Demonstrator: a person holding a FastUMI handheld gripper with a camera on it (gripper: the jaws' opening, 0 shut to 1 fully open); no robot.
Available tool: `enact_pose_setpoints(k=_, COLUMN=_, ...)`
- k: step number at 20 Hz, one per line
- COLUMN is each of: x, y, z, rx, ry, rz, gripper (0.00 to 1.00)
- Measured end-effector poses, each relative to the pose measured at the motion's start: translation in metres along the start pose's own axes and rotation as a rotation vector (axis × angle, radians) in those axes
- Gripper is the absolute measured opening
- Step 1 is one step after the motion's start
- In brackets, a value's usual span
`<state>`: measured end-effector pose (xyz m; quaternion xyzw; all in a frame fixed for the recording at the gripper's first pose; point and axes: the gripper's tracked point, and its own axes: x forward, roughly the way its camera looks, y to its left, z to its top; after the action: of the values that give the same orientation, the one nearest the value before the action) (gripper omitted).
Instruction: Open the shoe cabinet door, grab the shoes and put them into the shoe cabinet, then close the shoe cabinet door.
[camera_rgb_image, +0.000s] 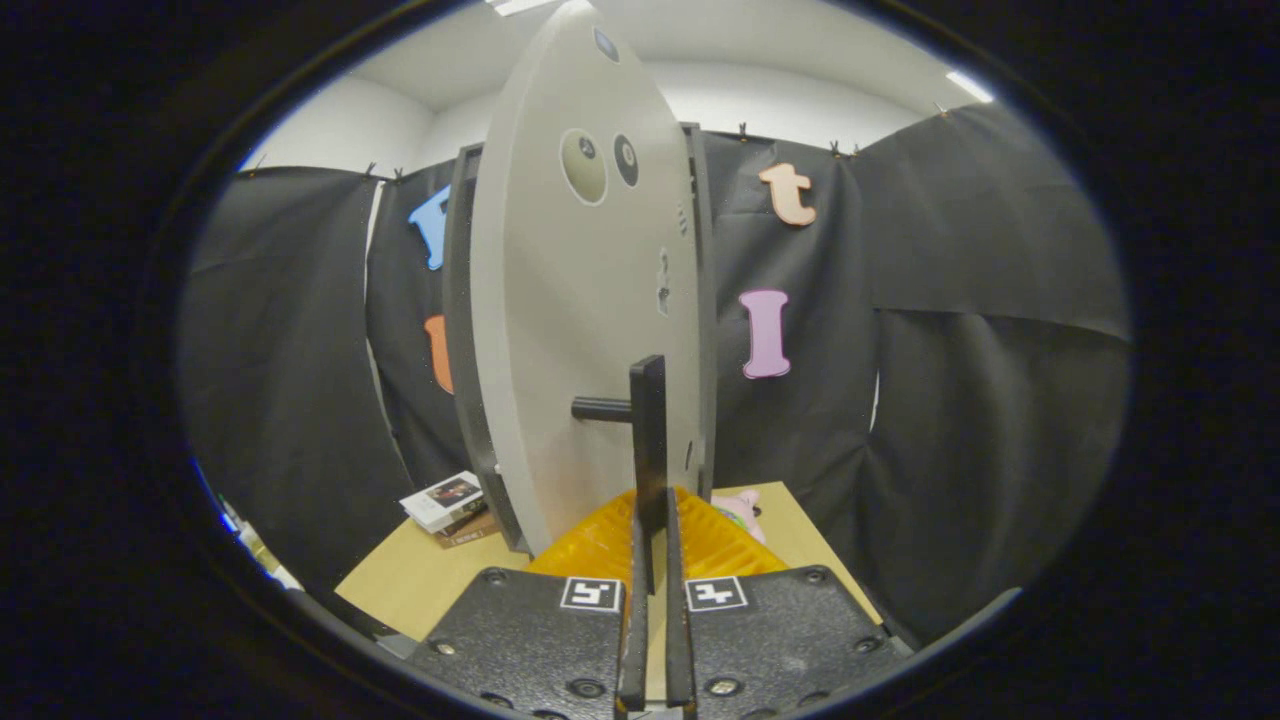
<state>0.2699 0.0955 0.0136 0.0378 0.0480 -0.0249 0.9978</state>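
The grey shoe cabinet door (570, 330) stands tall just ahead of me, turned so I look along its face. Its black handle (648, 430), an upright bar on a short stub, runs down between my two yellow ribbed fingers (600, 540). My gripper (651, 510) is shut on the lower part of this handle, a finger pressing on each side. The cabinet's dark frame (459, 340) shows behind the door on both sides. The door hides the inside of the cabinet.
The cabinet stands on a light wooden table (410, 585). A small stack of books (447, 505) lies on the table left of the door's foot. A pink soft object (742, 510) peeks out just right of my fingers.
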Motion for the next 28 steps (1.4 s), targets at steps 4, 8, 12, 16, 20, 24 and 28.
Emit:
enact_pose_setpoints(k=4, x=0.005, y=-0.016, z=0.0, rx=-0.015, ry=-0.007, rz=-0.043, gripper=0.07)
enact_pose_setpoints(k=8, x=0.003, y=-0.021, z=0.0, rx=0.018, ry=0.004, rz=-0.033, gripper=0.04)
enact_pose_setpoints(k=12, x=0.005, y=-0.024, z=-0.001, rx=0.007, ry=0.019, rz=0.006, gripper=0.04)
enact_pose_setpoints(k=16, x=0.004, y=-0.025, z=-0.002, rx=0.011, ry=0.031, rz=0.03, gripper=0.05)
enact_pose_setpoints(k=20, x=0.004, y=-0.029, z=-0.002, rx=-0.01, ry=0.035, rz=0.035, gripper=0.06)
enact_pose_setpoints(k=24, x=0.0, y=-0.035, z=-0.003, rx=-0.045, ry=0.042, rz=0.037, gripper=0.13)
enact_pose_setpoints(k=28, x=-0.004, y=-0.047, z=0.003, rx=-0.062, ry=0.011, rz=-0.005, gripper=0.44)
